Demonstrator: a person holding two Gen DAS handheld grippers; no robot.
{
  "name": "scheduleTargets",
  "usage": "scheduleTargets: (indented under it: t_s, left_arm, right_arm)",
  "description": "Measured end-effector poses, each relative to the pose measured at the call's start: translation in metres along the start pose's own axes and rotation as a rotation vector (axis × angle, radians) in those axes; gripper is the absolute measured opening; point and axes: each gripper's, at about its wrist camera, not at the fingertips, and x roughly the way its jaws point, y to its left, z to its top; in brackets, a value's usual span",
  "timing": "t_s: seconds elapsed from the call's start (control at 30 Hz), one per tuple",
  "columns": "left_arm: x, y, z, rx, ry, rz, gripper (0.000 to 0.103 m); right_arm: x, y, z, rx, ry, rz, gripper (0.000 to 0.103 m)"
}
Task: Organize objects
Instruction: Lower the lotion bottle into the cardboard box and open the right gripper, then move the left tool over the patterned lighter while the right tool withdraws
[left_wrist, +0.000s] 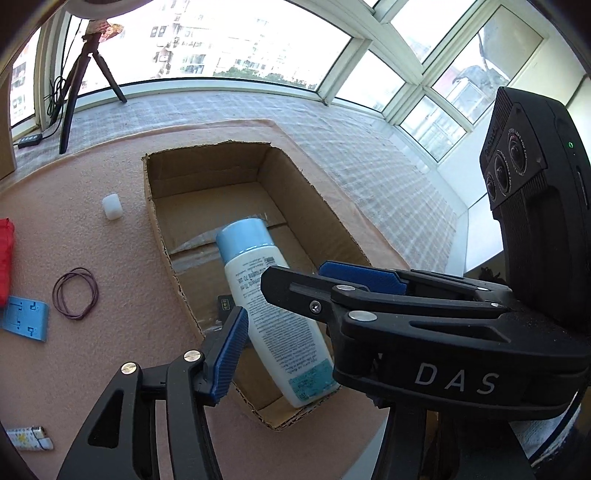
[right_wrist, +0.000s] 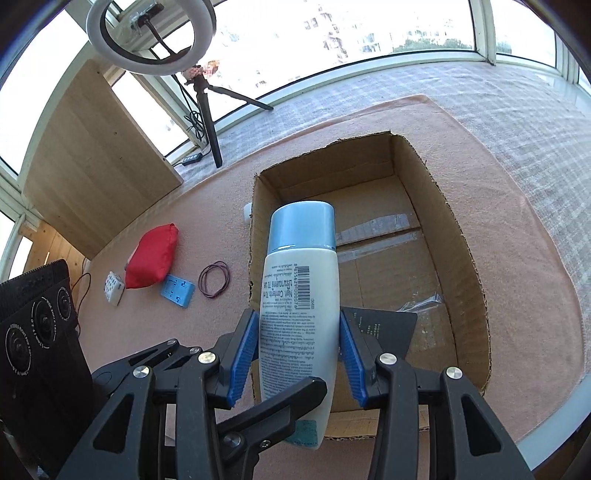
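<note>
A white bottle with a light blue cap (right_wrist: 299, 295) (left_wrist: 273, 325) hangs tilted over an open cardboard box (right_wrist: 461, 258) (left_wrist: 207, 173). My right gripper (right_wrist: 298, 314) is shut on the bottle's body, with both blue pads pressed on its sides. From the left wrist view the right gripper (left_wrist: 291, 277) reaches in from the right. My left gripper (left_wrist: 295, 317) is open. Its left pad (left_wrist: 229, 354) angles away from the bottle's edge, and its other finger is hidden there. One black left finger (right_wrist: 288, 410) crosses in front of the bottle's base. A flat black card (right_wrist: 380, 328) lies inside the box.
Left of the box on the pink mat lie a red pouch (right_wrist: 151, 254), a blue plate (right_wrist: 177, 291), dark rubber bands (right_wrist: 214, 278), a small white block (left_wrist: 110, 206) and a lighter (left_wrist: 29, 437). A ring light on a tripod (right_wrist: 207, 110) and a wooden board (right_wrist: 92, 166) stand behind.
</note>
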Motion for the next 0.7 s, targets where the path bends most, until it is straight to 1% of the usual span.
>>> scheduleTargets:
  t_s: [0.07,0.1,0.27,0.43,0.6,0.7]
  left_arm:
    - [-0.001,0.001,-0.001,-0.004,-0.002,0.001,0.06]
    - [-0.002,0.004,-0.001,-0.006,-0.001,0.003,0.06]
    - [-0.007,0.012,-0.005,-0.013,-0.005,0.012,0.06]
    - [-0.021,0.025,-0.016,-0.035,-0.012,0.029,0.06]
    - [-0.038,0.045,-0.032,-0.056,-0.014,0.062,0.06]
    - [-0.051,0.062,-0.045,-0.085,-0.015,0.08,0.06]
  right_arm:
    - [-0.001,-0.002,0.0,-0.001,-0.009,-0.029,0.049]
    - [-0.002,-0.003,0.001,-0.002,-0.012,-0.029,0.05]
    - [-0.003,-0.001,0.0,0.002,-0.017,-0.021,0.05]
    - [-0.003,0.006,-0.001,-0.002,-0.028,-0.015,0.05]
    - [-0.001,0.018,-0.003,-0.018,-0.026,0.01,0.05]
    - [0.001,0.029,-0.003,-0.029,-0.022,0.033,0.05]
